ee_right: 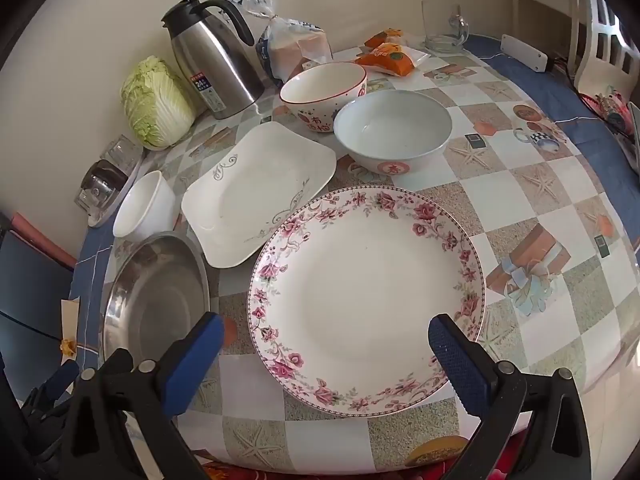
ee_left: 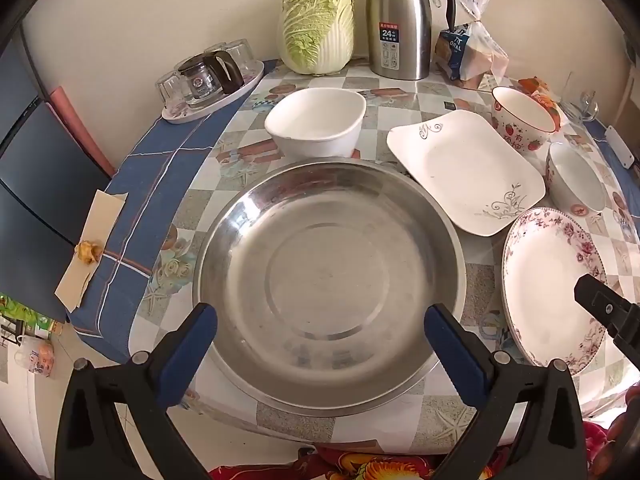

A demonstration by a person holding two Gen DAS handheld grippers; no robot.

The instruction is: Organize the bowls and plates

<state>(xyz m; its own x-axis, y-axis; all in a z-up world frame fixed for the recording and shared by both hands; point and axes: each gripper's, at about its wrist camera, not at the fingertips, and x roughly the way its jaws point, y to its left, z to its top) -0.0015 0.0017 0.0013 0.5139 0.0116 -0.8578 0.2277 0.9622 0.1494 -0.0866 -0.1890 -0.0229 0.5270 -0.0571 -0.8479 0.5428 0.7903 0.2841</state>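
Two bowls [ee_right: 393,133] [ee_right: 324,94] and steel basin [ee_left: 330,284] sit empty.

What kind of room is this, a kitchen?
Probably a home dining or kitchen table: a green napa cabbage, a stainless steel thermos jug and a bagged bread loaf stand by the wall behind loose dishes.

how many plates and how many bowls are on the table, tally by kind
plates: 2, the square white plate and the floral round plate
bowls: 3, the plain white bowl, the strawberry bowl and the pale blue bowl
steel basins: 1, the steel basin
total: 6
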